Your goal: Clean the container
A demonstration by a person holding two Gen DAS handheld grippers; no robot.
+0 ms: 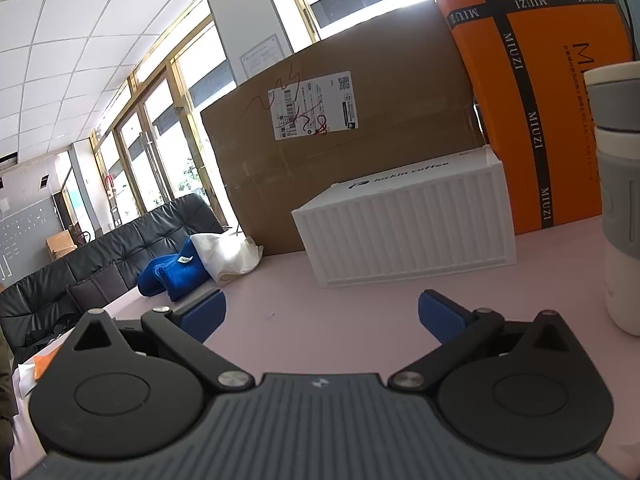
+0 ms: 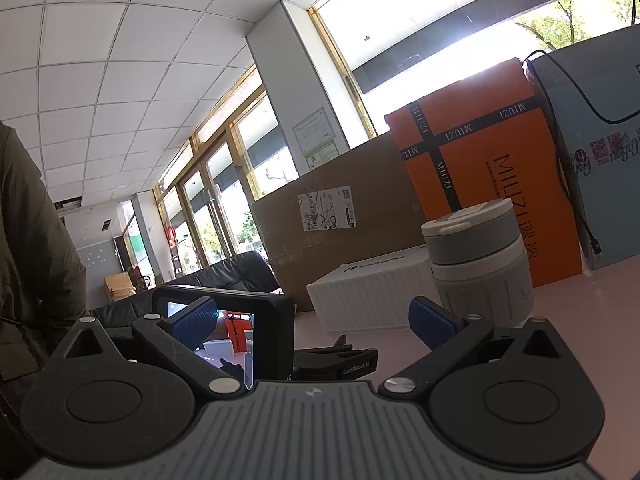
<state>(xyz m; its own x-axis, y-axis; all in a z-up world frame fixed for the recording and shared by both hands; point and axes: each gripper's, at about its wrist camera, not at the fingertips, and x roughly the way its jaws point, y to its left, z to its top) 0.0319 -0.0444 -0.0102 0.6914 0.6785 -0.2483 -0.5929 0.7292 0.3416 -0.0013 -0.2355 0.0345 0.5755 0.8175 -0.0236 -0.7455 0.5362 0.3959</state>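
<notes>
White ribbed container (image 1: pixel 408 232), orange box (image 1: pixel 532 92), prob. blue cloth (image 1: pixel 172 276).

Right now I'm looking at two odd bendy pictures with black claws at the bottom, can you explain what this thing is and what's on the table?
These are two handheld grabbers, one in each of a person's hands, with no robot arm behind them. Each carries a wide-angle camera looking out along its two blue-padded fingers, hence the curved look. One picture is from the left gripper, the other from the right gripper; the right view also shows the back of the left one with its small screen. Both are open and hold nothing. On the pink table stand a white and grey lidded container, a white ribbed box, a large cardboard box and an orange box. Blue and white cloths lie at the table's far edge.
</notes>
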